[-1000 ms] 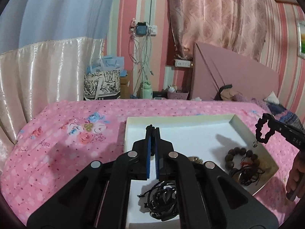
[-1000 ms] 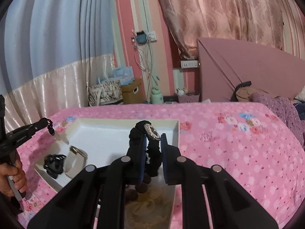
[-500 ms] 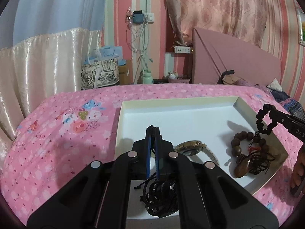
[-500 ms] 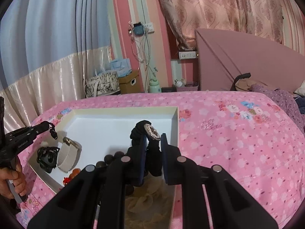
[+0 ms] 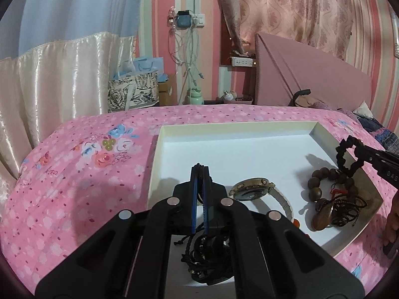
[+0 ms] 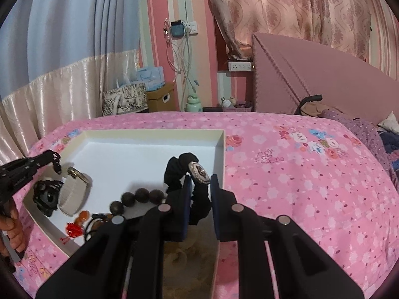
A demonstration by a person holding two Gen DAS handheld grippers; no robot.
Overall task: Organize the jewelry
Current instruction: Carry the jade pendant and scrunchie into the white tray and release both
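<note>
A white tray [image 5: 224,127] lies on the pink bed. My left gripper [image 5: 199,168] hovers over its near left part, shut on a strand of black cord. The rest of the black cord bundle [image 5: 207,256] lies under it. In the right wrist view the left gripper [image 6: 51,155] shows that cord dangling from its tip. My right gripper [image 6: 200,182] is shut on a black scrunchie [image 6: 179,172] with a sparkly round charm, held above the tray's right side. A gold watch [image 5: 251,190], wooden beads [image 5: 321,182] and a red tassel [image 6: 73,229] lie in the tray.
The floral bedcover [image 6: 299,174] stretches wide to the right of the tray. A padded headboard [image 6: 311,74] and purple bedding [image 6: 361,129] are at the far right. Bags and a box [image 6: 159,97] stand beyond the bed. A person's hand [image 6: 12,226] holds the left gripper.
My left gripper has sunk lower over the tray, and the watch and beads now show nearer. The right gripper has stayed put with the scrunchie in it.
</note>
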